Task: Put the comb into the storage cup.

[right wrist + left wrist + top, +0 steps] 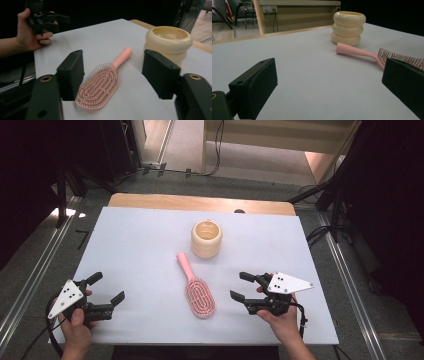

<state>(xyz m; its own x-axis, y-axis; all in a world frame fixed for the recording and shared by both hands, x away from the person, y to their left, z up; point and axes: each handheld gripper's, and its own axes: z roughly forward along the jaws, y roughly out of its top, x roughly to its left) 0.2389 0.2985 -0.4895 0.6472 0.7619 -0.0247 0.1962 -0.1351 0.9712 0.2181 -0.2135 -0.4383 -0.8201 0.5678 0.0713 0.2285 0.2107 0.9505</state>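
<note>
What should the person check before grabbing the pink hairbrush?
1. Right gripper jaws apart, nothing between them: ok.
2. Right gripper aimed at the pink hairbrush: ok, the brush head lies ahead between the jaws in the right gripper view.
3. Hairbrush lying flat, bristles up, handle free: ok.
4. Cream cup apart from the brush handle: ok, a small gap shows in the high view.
5. Left gripper out of the way: ok, open and off to the brush's left.
6. Jaws wide enough for the brush head: cannot tell.
</note>
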